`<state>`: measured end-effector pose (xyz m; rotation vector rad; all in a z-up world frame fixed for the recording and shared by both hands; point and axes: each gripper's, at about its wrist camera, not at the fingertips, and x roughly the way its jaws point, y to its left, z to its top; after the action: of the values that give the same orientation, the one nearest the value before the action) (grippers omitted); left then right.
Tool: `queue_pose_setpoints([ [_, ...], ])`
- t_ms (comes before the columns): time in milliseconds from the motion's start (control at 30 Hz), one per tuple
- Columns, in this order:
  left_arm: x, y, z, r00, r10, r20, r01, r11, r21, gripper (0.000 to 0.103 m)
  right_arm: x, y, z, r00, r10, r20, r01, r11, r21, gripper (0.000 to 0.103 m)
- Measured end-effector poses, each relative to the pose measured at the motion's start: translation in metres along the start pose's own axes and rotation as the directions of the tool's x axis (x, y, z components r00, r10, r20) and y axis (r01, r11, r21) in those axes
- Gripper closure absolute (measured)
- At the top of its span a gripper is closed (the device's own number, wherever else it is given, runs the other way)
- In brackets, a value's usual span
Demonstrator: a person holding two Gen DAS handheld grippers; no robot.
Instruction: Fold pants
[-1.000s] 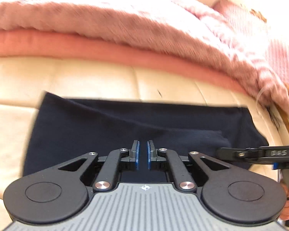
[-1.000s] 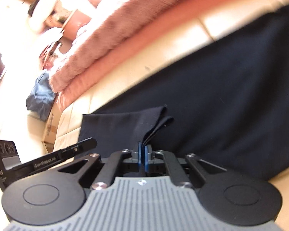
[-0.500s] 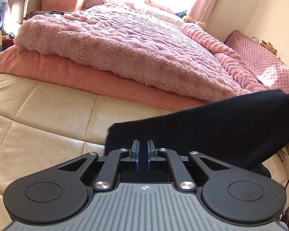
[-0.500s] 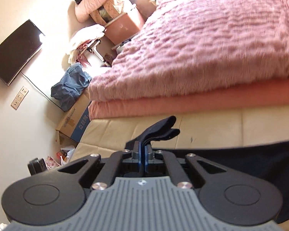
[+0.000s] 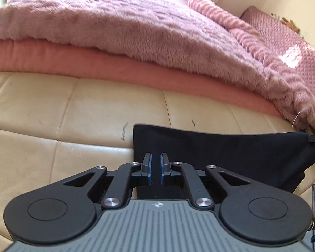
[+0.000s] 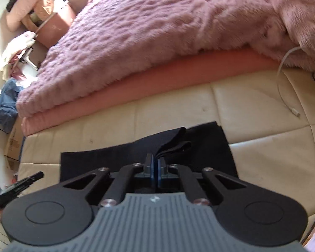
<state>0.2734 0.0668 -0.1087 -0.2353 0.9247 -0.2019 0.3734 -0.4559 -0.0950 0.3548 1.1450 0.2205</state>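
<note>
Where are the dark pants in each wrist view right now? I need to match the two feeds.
Left wrist: the pants lie centre-right on the cream cushion, just beyond the left gripper.
Right wrist: pants lie lower centre, a bunch pinched in the right gripper.
Shared landmark: the fluffy pink blanket behind.

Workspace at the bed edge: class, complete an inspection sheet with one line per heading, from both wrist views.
Surface: cream padded surface, scuffed, sunlit.
Job's things: dark pants lying on it, partly folded, one corner raised.
Clutter: boxes and clothes beyond the bed.
Grippers: left gripper slightly apart over the pants; right gripper shut on a bunched pants edge.
Cables: white charging cable trailing from under the pink blanket.
Surroundings: bedroom, bed behind.
</note>
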Motion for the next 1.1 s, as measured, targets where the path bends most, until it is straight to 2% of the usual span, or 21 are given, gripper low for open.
queue_pose_setpoints([
  [167, 0.021, -0.008, -0.007, 0.999, 0.017, -0.049, -0.016, 0.999, 0.028, 0.096, 0.040, -0.034, -0.011, 0.997, -0.072, -0.035, 0.072, 0.997, 0.006, 0.103],
  [300, 0.031, -0.008, -0.008, 0.997, 0.026, -0.075, -0.023, 0.999, 0.042, 0.096, 0.050, -0.026, -0.007, 0.996, -0.086, -0.037, 0.085, 0.996, -0.011, 0.103],
  [367, 0.034, -0.007, -0.010, 0.996, 0.034, -0.084, -0.030, 0.998, 0.050, 0.096, 0.037, -0.013, -0.003, 0.998, -0.055, 0.009, 0.056, 0.997, -0.056, 0.103],
  [433, 0.035, -0.004, -0.012, 0.995, 0.038, -0.089, -0.034, 0.998, 0.047, 0.096, -0.001, 0.012, 0.001, 0.993, 0.050, 0.111, -0.038, 0.993, -0.115, 0.103],
  [467, 0.036, -0.003, -0.012, 0.995, 0.036, -0.088, -0.033, 0.999, 0.044, 0.096, -0.013, 0.020, 0.003, 0.985, 0.079, 0.156, -0.055, 0.987, -0.154, 0.103],
  [500, 0.037, -0.003, -0.013, 0.995, 0.037, -0.087, -0.034, 0.999, 0.040, 0.096, -0.016, 0.025, 0.003, 0.982, 0.046, 0.184, -0.011, 0.982, -0.187, 0.103],
  [567, 0.039, -0.001, -0.016, 0.995, 0.038, -0.087, -0.036, 0.999, 0.028, 0.096, 0.007, 0.019, 0.002, 0.981, -0.118, 0.153, 0.149, 0.967, -0.207, 0.103],
  [633, 0.040, 0.000, -0.018, 0.996, 0.035, -0.086, -0.034, 0.999, 0.013, 0.096, 0.037, 0.001, -0.005, 0.978, -0.183, 0.097, 0.199, 0.961, -0.193, 0.103],
  [700, 0.040, -0.001, -0.020, 0.996, 0.032, -0.079, -0.032, 0.999, 0.002, 0.096, 0.054, -0.007, -0.014, 0.971, -0.218, 0.096, 0.233, 0.951, -0.204, 0.103],
  [833, 0.038, -0.004, -0.021, 0.997, 0.032, -0.072, -0.031, 0.999, 0.006, 0.096, 0.056, -0.003, -0.023, 0.962, -0.234, 0.144, 0.261, 0.942, -0.211, 0.103],
  [900, 0.037, -0.004, -0.021, 0.997, 0.030, -0.074, -0.029, 1.000, 0.012, 0.096, 0.035, 0.008, -0.022, 0.957, -0.183, 0.223, 0.231, 0.949, -0.213, 0.103],
  [967, 0.038, -0.003, -0.022, 0.997, 0.030, -0.076, -0.029, 1.000, 0.011, 0.096, 0.011, 0.022, -0.027, 0.937, -0.115, 0.330, 0.208, 0.942, -0.264, 0.103],
  [1000, 0.039, -0.003, -0.023, 0.997, 0.030, -0.075, -0.029, 1.000, 0.009, 0.096, 0.009, 0.026, -0.027, 0.922, -0.137, 0.361, 0.248, 0.927, -0.282, 0.103],
  [1033, 0.039, -0.003, -0.023, 0.997, 0.031, -0.075, -0.030, 1.000, 0.007, 0.096, 0.020, 0.023, -0.026, 0.925, -0.184, 0.333, 0.284, 0.917, -0.281, 0.103],
  [1100, 0.039, -0.003, -0.023, 0.997, 0.032, -0.072, -0.032, 0.999, 0.002, 0.096, 0.049, 0.005, -0.025, 0.939, -0.238, 0.248, 0.300, 0.919, -0.255, 0.103],
])
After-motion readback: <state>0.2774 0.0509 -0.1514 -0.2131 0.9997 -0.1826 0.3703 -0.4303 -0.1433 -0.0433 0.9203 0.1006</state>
